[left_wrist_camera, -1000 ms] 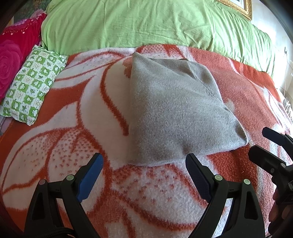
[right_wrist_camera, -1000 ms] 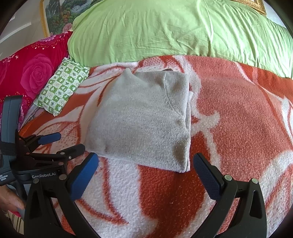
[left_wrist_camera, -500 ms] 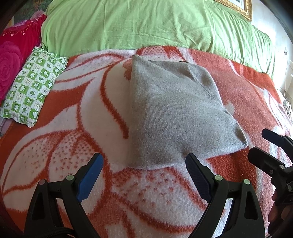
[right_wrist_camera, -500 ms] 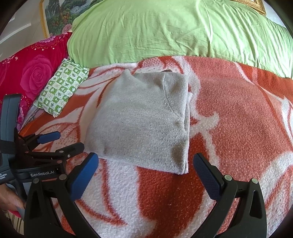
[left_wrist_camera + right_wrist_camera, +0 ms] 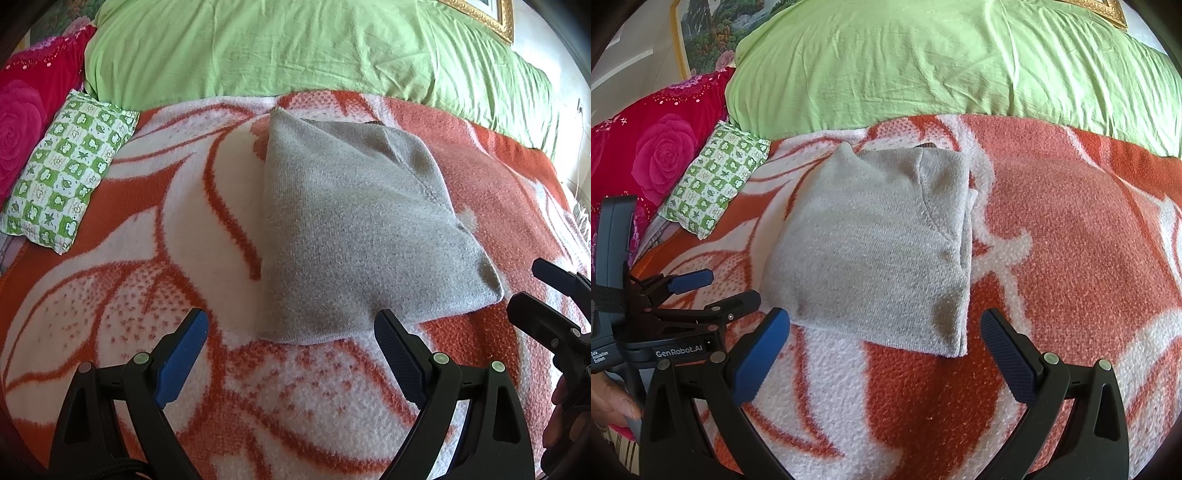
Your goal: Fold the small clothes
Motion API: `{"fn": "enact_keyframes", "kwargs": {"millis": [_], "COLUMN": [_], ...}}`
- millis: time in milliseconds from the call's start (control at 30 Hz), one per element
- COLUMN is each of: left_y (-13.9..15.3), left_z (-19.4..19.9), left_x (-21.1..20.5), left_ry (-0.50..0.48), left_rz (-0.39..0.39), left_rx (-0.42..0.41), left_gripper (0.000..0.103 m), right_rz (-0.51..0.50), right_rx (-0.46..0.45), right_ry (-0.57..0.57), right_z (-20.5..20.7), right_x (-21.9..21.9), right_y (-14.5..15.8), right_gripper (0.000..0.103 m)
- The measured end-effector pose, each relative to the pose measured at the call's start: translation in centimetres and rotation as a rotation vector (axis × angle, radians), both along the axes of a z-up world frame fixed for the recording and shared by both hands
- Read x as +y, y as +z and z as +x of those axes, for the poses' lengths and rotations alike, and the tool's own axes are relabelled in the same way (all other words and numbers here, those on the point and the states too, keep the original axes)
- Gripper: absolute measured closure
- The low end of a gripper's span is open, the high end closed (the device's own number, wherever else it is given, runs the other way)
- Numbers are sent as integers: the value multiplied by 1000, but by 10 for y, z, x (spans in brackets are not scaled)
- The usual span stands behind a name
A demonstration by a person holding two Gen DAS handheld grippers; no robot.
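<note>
A grey knitted garment (image 5: 354,229) lies folded into a rough square on the orange and white blanket (image 5: 110,295); it also shows in the right wrist view (image 5: 875,251). My left gripper (image 5: 291,347) is open and empty, just short of the garment's near edge. My right gripper (image 5: 884,347) is open and empty, also just short of the near edge. Each gripper shows in the other's view: the right one at the right edge (image 5: 535,295), the left one at the left edge (image 5: 713,291).
A green quilt (image 5: 295,48) covers the far side of the bed. A green and white checked small pillow (image 5: 70,166) and a red rose-print pillow (image 5: 657,147) lie at the left. A framed picture (image 5: 713,29) stands behind at the far left.
Both grippers have drawn back slightly from the garment and stay open. The garment has not moved.
</note>
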State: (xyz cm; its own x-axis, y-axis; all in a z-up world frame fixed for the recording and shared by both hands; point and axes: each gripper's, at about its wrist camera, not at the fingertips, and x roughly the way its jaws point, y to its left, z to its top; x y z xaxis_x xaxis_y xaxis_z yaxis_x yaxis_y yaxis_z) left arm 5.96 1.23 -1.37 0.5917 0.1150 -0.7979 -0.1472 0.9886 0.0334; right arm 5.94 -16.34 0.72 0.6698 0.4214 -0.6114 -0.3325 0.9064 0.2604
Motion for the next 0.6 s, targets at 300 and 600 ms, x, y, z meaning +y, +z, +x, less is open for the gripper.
{"fn": "enact_keyframes", "kwargs": {"millis": [300,600], "left_y": [0,7], "left_z": [2,14], "left_x": [2,-1], "left_ry": [8,1], "left_rz": [-1,20], "left_rx": [6,-12], "left_gripper": [11,11], "right_rz": [3,3], "right_rx": [5,1], "right_ry": [4,5], "right_z": [3,14], "right_x": [-1,-6], "right_y": [0,2], "right_gripper": [0,0]}}
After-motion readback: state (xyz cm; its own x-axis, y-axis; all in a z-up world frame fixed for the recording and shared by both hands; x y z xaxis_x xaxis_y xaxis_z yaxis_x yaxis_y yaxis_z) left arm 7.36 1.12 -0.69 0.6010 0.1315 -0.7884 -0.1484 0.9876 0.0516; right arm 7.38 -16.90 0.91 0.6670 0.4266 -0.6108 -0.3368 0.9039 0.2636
